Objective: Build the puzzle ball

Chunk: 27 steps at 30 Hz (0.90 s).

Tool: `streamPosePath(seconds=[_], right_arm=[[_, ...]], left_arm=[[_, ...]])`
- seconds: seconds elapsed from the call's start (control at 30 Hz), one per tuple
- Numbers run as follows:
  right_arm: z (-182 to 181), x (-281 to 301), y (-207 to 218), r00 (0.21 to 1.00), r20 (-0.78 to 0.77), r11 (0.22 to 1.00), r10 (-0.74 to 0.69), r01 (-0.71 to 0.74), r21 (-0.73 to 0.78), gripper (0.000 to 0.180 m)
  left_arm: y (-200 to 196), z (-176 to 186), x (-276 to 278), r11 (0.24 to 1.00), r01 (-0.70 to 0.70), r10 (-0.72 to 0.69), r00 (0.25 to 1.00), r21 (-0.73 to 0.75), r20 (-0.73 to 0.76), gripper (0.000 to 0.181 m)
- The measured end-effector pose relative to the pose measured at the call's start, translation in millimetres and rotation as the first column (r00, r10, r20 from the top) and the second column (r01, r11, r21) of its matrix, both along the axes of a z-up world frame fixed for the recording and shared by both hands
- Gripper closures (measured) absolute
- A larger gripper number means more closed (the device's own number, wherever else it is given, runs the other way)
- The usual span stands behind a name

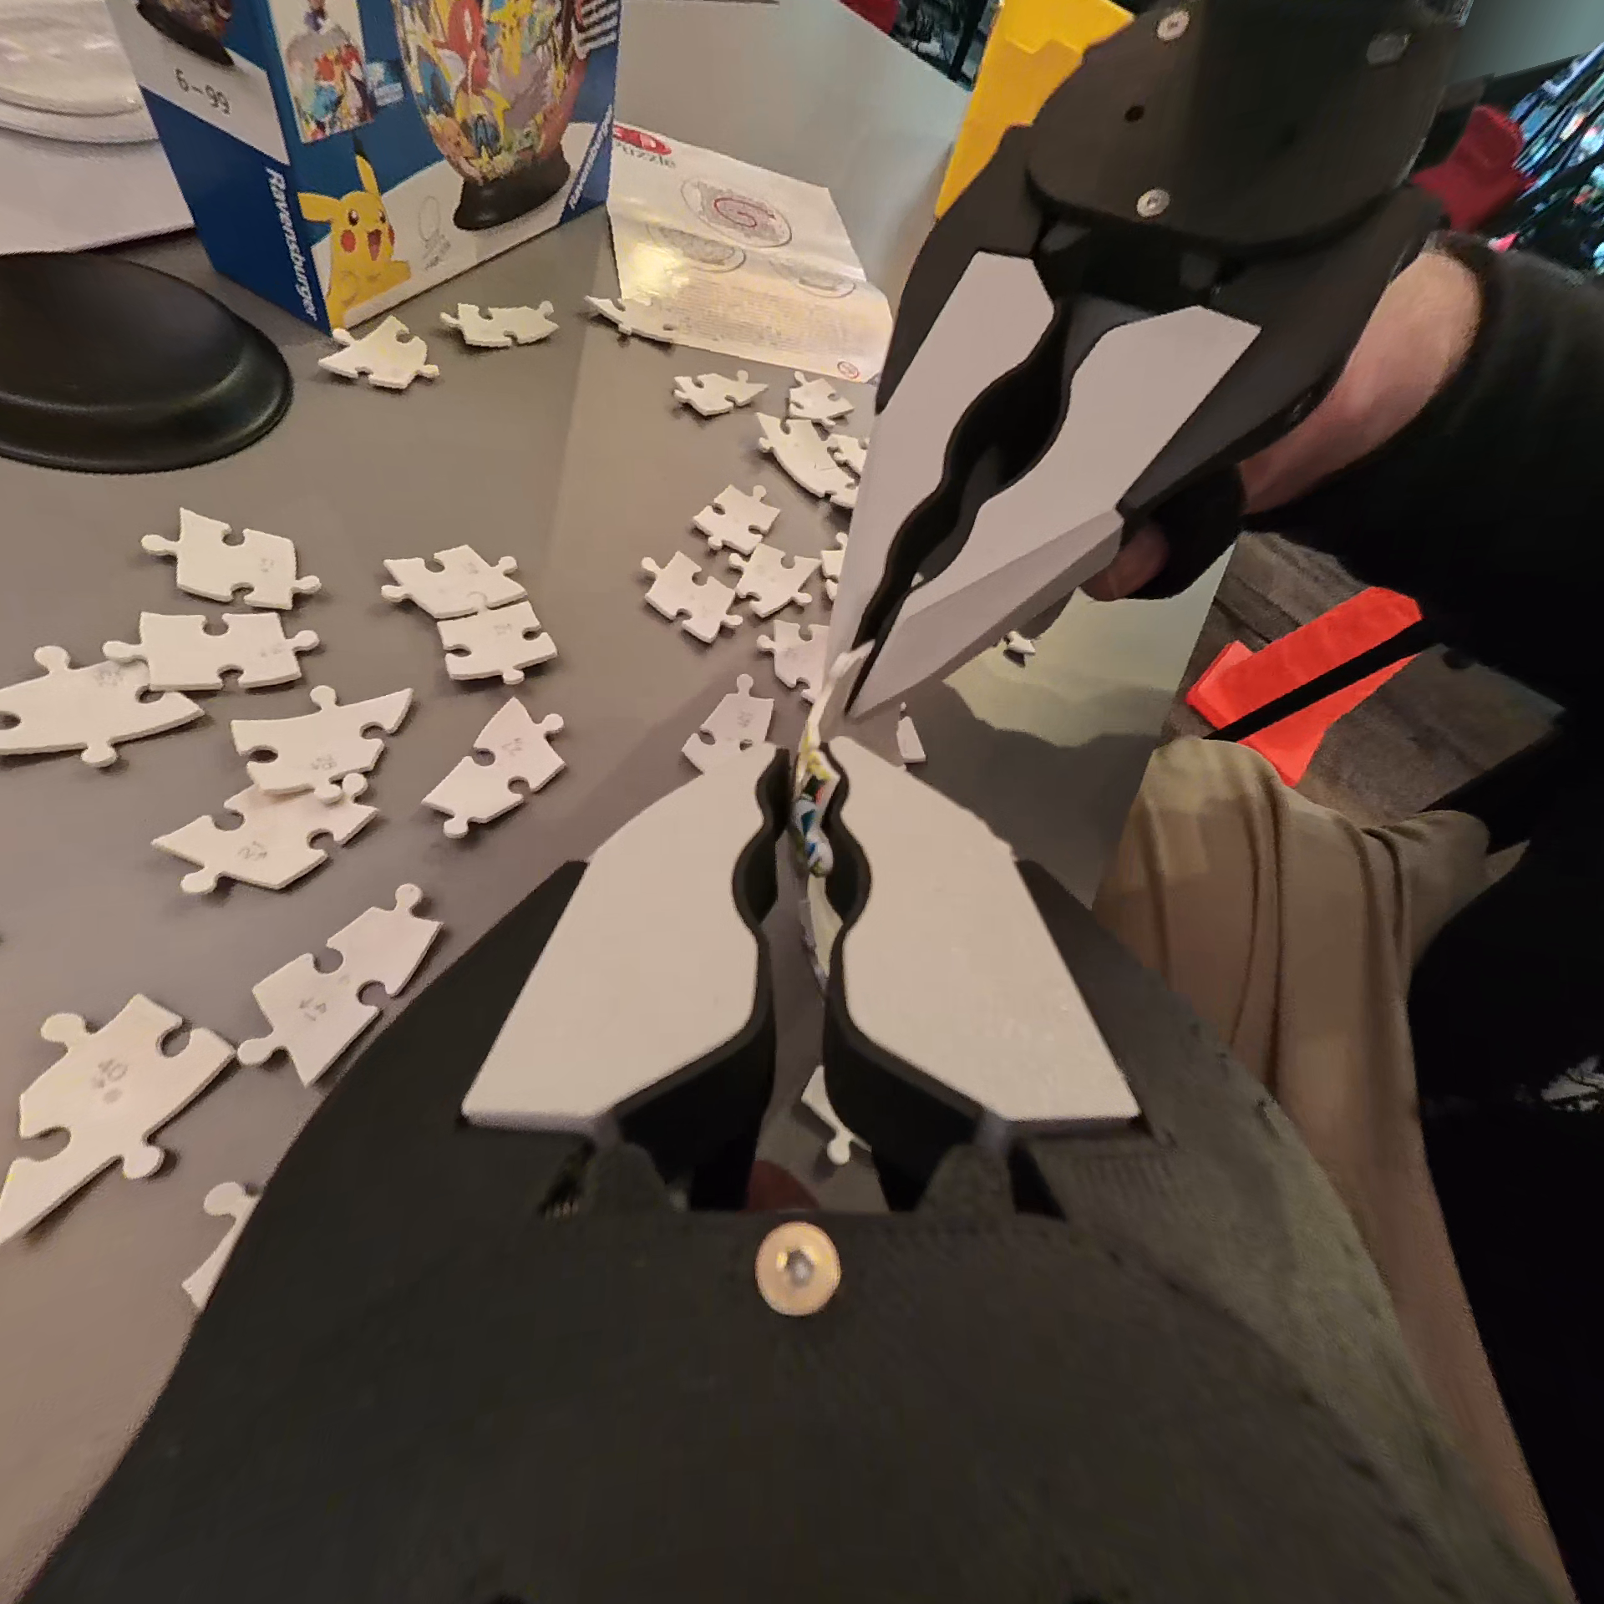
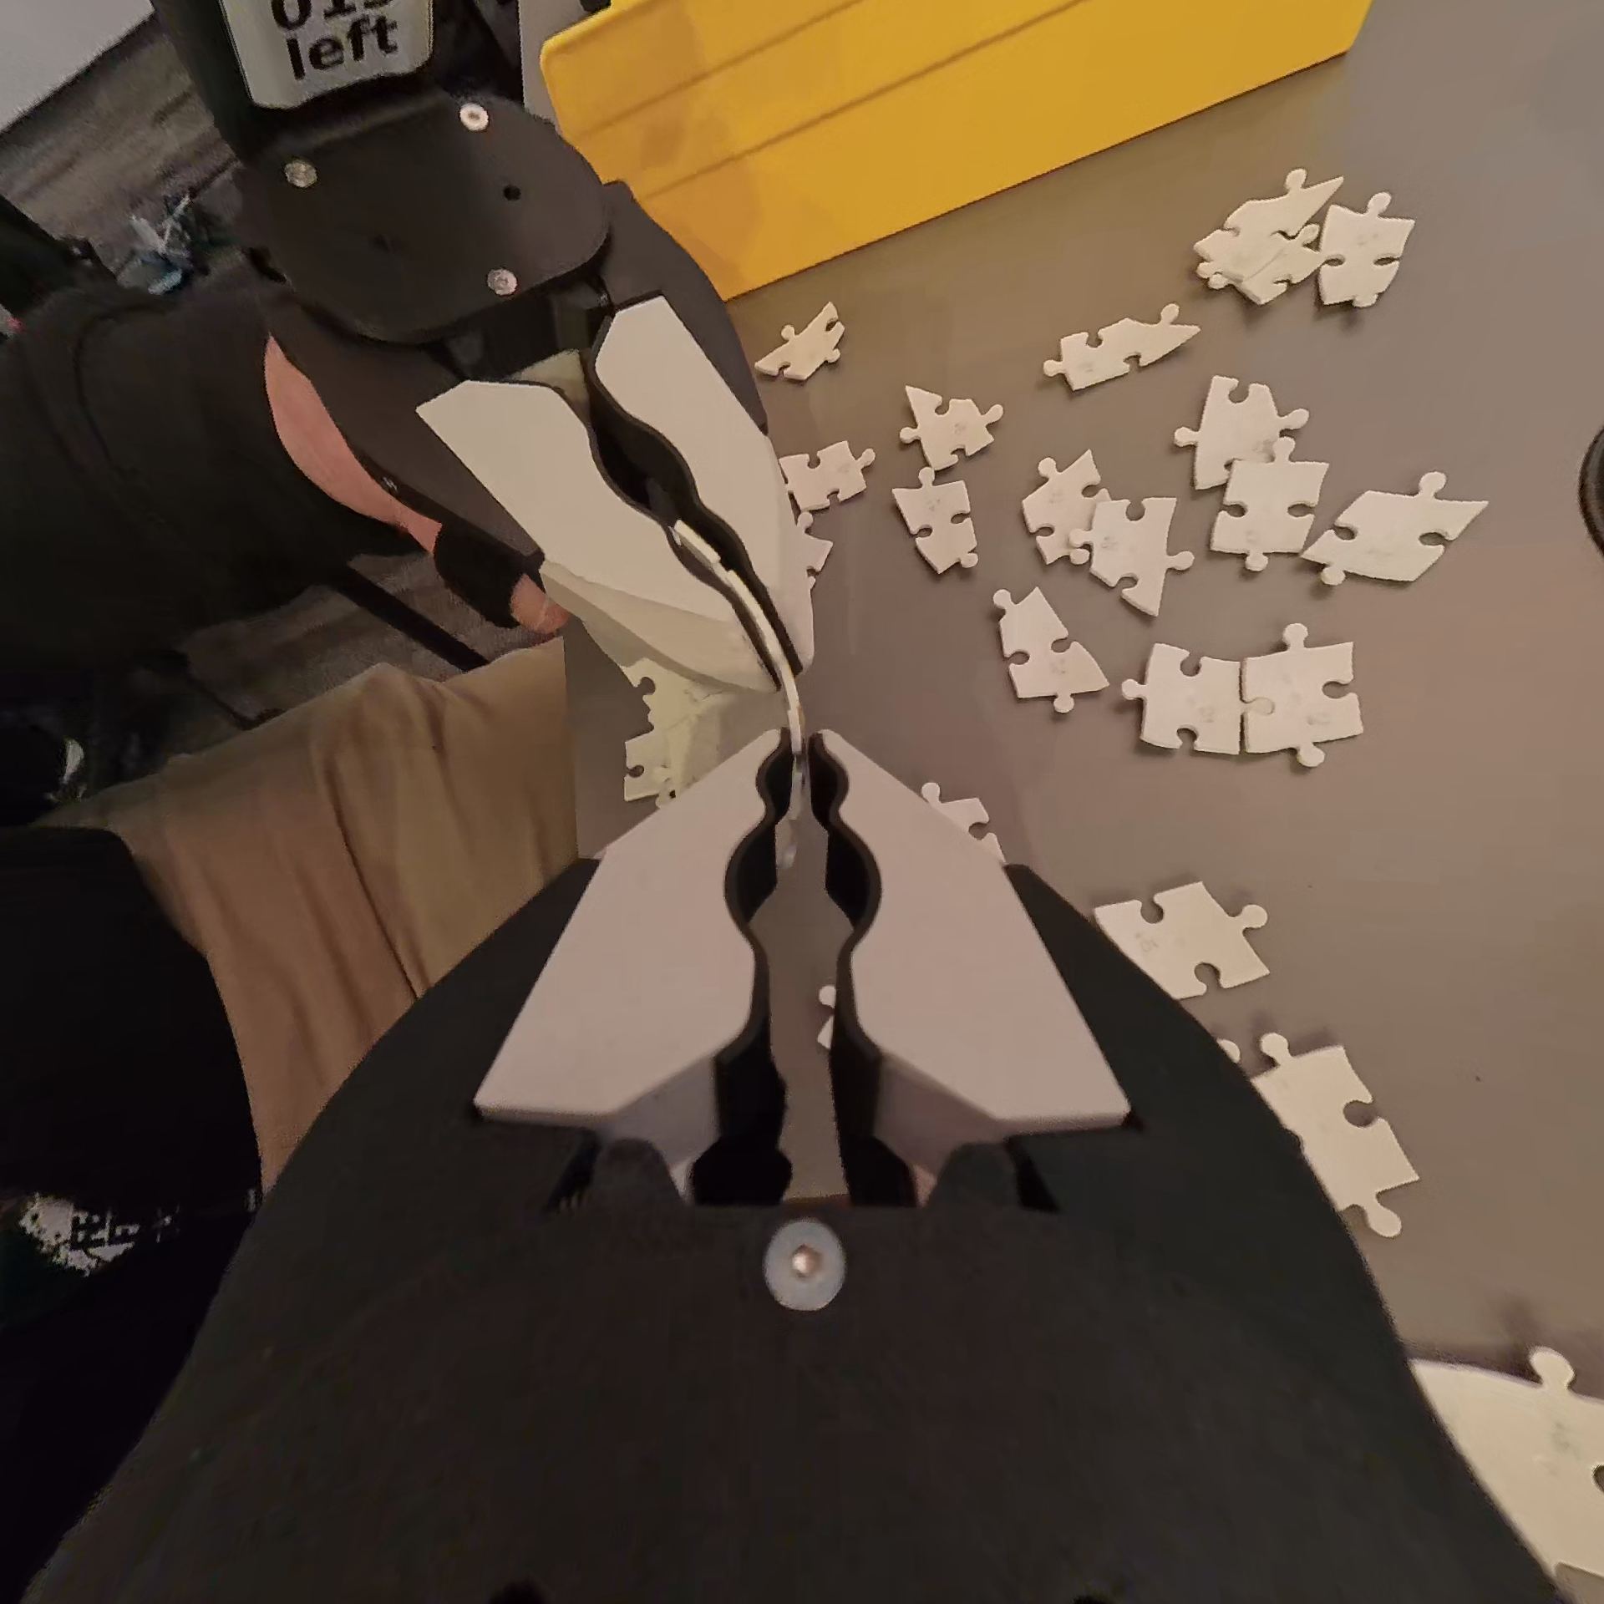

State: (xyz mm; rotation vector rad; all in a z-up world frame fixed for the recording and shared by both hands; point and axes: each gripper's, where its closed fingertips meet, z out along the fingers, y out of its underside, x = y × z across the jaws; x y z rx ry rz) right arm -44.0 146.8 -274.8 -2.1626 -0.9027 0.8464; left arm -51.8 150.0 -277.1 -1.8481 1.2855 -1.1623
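1. While both tools meet over the worktop edge, the left tongs are nearly shut on a curved puzzle piece, edge-on, printed side showing; the right tongs come in from 1 o'clock, pinched on a second piece, likely to mate tabs.
2. From the right wrist, the right tongs nip that thin piece; the left tongs sit at 11 o'clock, and loose pieces lie face-down toward 2 o'clock.

Loose white cardboard puzzle pieces are scattered face-down all over the flat grey desk. At the far side stands the blue printed puzzle box, with the folded white paper instruction sheet lying just right of it and the round black plastic stand to its left. A yellow plastic bin sits behind the pieces.
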Motion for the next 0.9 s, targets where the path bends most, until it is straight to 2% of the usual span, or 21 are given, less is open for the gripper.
streamPosePath(seconds=[0.07, 0.17, 0.23, 0.33, 0.67, 0.8, 0.9], right_arm=[[0.0, 3.0, 2.4, 1.0, -0.002, 1.0, -0.026, 0.026, -0.001, 0.168], [-0.1, 3.6, 2.0, 0.999, -0.025, 0.999, -0.04, 0.04, -0.009, 0.17], [-0.9, 3.0, 2.8, 0.998, -0.041, 0.999, -0.049, 0.049, -0.013, 0.178], [-0.6, 3.0, 3.5, 0.998, -0.047, 0.999, -0.053, 0.052, -0.009, 0.179], [0.0, 2.1, 5.6, 0.99, -0.109, 0.994, -0.091, 0.083, -0.073, 0.178], [4.2, 7.7, 3.6, 0.988, -0.123, 0.993, -0.097, 0.089, -0.071, 0.164], [2.6, 12.9, 2.5, 0.989, -0.116, 0.993, -0.095, 0.087, -0.073, 0.171]], left_arm=[[2.1, 1.8, -0.1, 1.0, -0.019, 0.019, 1.0, -0.013, 0.018, 0.175], [3.1, 3.6, 0.9, 0.999, -0.035, 0.036, 0.999, -0.031, 0.038, 0.175], [2.8, 3.4, 2.7, 0.998, -0.041, 0.043, 0.998, -0.037, 0.044, 0.175], [4.3, 2.5, 3.6, 0.997, -0.057, 0.059, 0.997, -0.046, 0.05, 0.175], [5.7, 2.6, 3.0, 0.997, -0.064, 0.067, 0.996, -0.053, 0.058, 0.175], [9.5, 6.7, 1.8, 0.993, -0.087, 0.094, 0.992, -0.081, 0.087, 0.175], [11.0, 8.5, 1.4, 0.991, -0.094, 0.103, 0.99, -0.091, 0.1, 0.175]])
